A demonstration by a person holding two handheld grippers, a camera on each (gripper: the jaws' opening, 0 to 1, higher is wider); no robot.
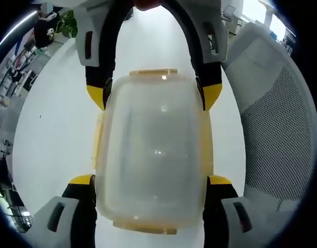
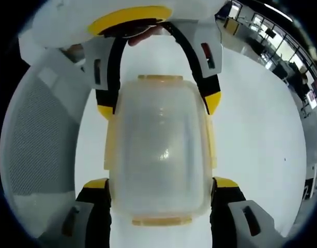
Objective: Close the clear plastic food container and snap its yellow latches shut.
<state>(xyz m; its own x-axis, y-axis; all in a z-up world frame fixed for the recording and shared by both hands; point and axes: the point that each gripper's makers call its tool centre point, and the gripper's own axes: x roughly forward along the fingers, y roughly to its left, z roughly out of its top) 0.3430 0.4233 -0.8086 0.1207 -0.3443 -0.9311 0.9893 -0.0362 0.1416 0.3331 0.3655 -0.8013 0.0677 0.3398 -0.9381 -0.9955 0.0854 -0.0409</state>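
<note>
Container point(image 1: 155, 150), latch state unclear, between claws

**Lighting and picture quality**

I log bright, even light. Small glare specks on the clear container point(image 1: 153, 150), with soft shadow beneath it. Container looks milky and soft in focus. Fisheye bending grows away from it, toward the edges.

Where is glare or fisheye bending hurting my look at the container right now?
Left gripper view: small ceiling-light glints on the container lid, edges sharp. Right gripper view: its lid looks hazier, one soft glint at the middle; the mesh chair bows along the rim.
</note>
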